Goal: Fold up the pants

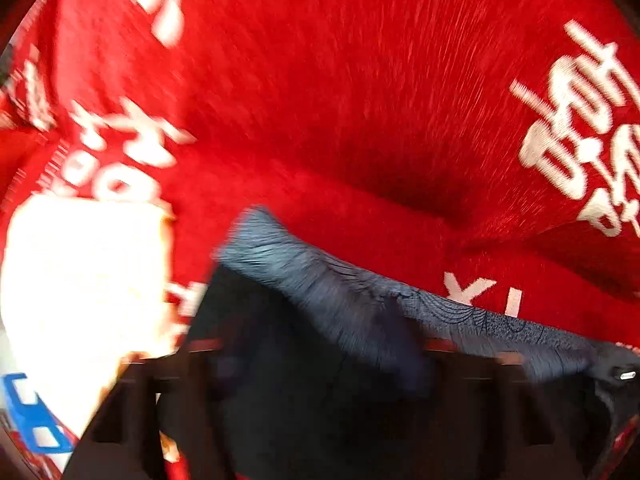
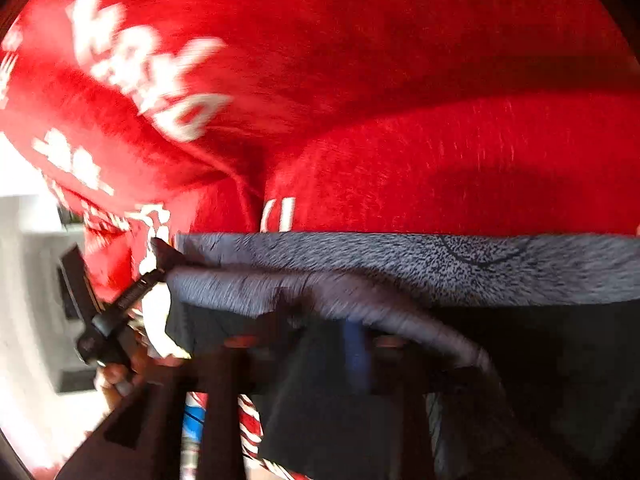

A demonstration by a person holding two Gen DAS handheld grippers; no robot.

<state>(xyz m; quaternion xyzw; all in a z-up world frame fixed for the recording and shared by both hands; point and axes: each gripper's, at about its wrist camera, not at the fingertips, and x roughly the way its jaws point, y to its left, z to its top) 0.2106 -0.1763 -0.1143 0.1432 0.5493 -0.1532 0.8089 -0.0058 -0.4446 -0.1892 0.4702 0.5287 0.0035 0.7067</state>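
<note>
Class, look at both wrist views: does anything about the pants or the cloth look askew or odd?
The dark pants hang bunched over both grippers, edge rolled, not flat. The red cloth beneath is rumpled into folds. Motion blur hides finer detail.

Both wrist views sit very close, looking along their fingers across the gray pants (image 1: 360, 300) (image 2: 400, 264) at six o'clock onto the red printed cloth (image 1: 340, 100) (image 2: 400, 80) filling twelve o'clock, shared by both.
</note>
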